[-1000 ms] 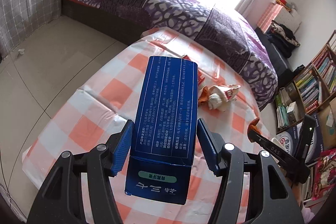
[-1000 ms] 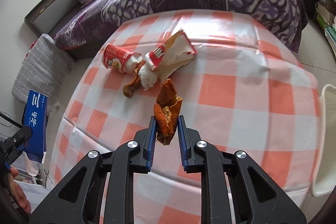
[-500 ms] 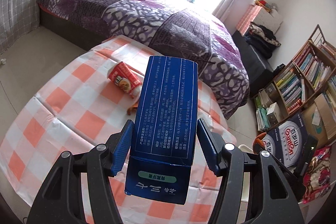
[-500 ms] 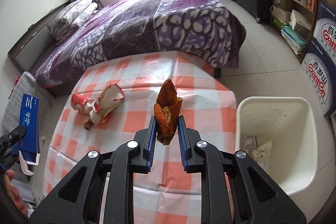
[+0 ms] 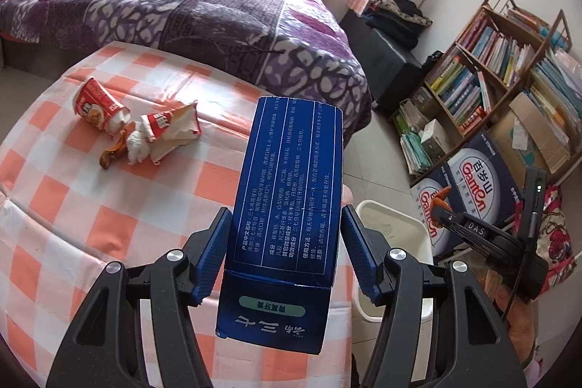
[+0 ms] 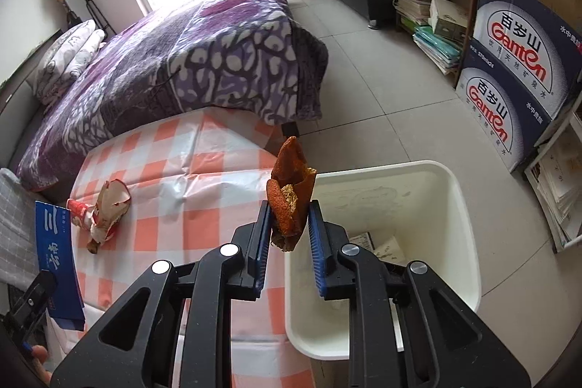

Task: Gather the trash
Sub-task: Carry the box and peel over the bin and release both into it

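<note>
My left gripper (image 5: 285, 242) is shut on a tall blue carton (image 5: 291, 177) with white print, held above the edge of the orange-checked table (image 5: 91, 228). My right gripper (image 6: 290, 224) holds a dried orange peel (image 6: 291, 191) over the near rim of the white bin (image 6: 436, 199); its jaws are opening, with the peel still touching both pads. On the table lie a crushed red cup (image 5: 96, 102) and torn red-and-white wrappers (image 5: 171, 130) with a brown scrap. The same litter pile (image 6: 105, 210) and the blue carton (image 6: 54, 253) show at the left of the right wrist view.
The bin (image 5: 393, 217) stands on the floor against the table's right side, with some paper inside. A purple-covered bed (image 6: 182, 60) lies beyond the table. Bookshelves (image 5: 509, 60) and stacked water cartons (image 6: 516, 79) line the right wall. Tiled floor (image 6: 382, 90) separates them from the bin.
Both grippers swung right, from over the table toward the bin. The peel now hangs above the bin's rim, and the right jaws stand slightly wider. The carton stays gripped.
</note>
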{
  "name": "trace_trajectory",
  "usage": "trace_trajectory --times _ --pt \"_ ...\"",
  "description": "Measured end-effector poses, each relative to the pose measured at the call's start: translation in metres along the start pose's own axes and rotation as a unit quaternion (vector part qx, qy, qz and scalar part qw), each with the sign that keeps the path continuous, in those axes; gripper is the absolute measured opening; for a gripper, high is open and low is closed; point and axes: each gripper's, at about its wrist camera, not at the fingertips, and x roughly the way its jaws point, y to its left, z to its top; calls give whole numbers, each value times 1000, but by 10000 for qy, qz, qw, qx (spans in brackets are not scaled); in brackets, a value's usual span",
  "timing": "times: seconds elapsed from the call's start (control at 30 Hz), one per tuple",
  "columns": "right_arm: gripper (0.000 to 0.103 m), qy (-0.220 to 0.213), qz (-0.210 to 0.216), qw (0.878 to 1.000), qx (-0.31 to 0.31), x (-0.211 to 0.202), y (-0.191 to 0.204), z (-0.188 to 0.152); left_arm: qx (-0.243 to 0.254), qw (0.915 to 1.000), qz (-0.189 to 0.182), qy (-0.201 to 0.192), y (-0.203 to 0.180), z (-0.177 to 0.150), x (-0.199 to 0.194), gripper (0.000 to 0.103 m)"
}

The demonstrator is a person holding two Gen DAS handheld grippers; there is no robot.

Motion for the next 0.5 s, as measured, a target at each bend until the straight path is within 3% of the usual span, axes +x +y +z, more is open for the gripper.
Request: trace_trajectory --times 0.07,0.1,0.2,0.3,0.5 --pt "27 -73 -122 9999 42 -4 -7 1 75 9999 -93 62 -11 -3 7 60" --pt "42 -121 -175 9997 74 -5 -10 2 114 9998 -149 93 -16 -5 10 61" --pt "65 -362 -358 9986 159 -15 -18 4 196 9991 -308 194 -30 -10 19 61" --pt "75 -552 -477 9971 206 -23 -25 8 320 9983 -388 283 -44 -14 28 61" --pt "81 -796 -470 9945 503 -35 -42 16 376 9959 -660 494 -66 -23 44 61"
